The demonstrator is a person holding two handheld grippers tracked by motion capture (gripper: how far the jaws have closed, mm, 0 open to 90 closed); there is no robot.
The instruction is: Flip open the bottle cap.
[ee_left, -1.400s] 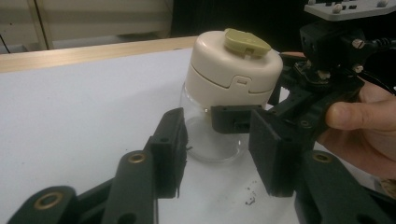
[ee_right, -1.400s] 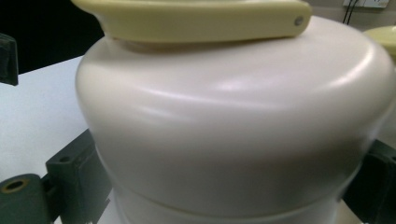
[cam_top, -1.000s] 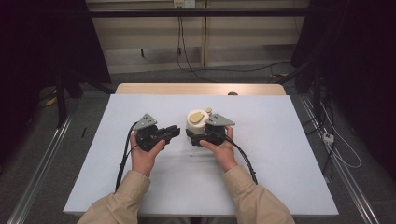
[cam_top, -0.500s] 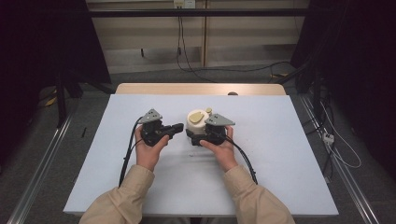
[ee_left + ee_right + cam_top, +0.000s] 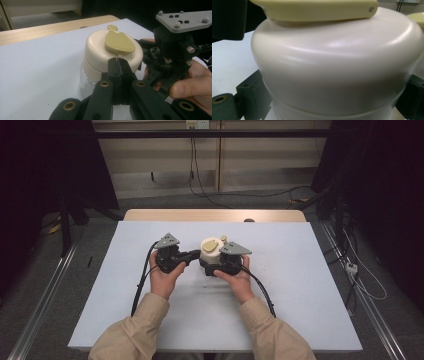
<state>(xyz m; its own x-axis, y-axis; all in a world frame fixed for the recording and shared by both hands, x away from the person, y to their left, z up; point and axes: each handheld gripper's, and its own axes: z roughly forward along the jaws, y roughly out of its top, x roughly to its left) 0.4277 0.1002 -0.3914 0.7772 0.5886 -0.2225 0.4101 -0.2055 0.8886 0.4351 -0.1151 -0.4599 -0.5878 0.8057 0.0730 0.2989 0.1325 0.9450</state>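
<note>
A small jar (image 5: 211, 251) stands at the table's middle; it has a cream domed lid (image 5: 112, 53), an olive-yellow flap (image 5: 118, 42) on top and a clear base. My right gripper (image 5: 214, 265) is shut on the jar (image 5: 337, 70), one jaw at each side of the lid in the right gripper view. From the left comes my left gripper (image 5: 195, 255), shut with nothing between its jaws. Its tips (image 5: 117, 61) meet at the lid's near side. The right gripper's body (image 5: 175, 50) and the hand holding it sit just right of the jar.
The white tabletop (image 5: 300, 270) has bare room on both sides and in front of the hands. A wooden strip (image 5: 215, 215) runs along its far edge. Black cables (image 5: 142, 280) trail back from the grippers. Floor rails and cords lie beyond the table.
My left gripper has moved a little to the right, up against the jar's lid. The right gripper and the jar have stayed in place.
</note>
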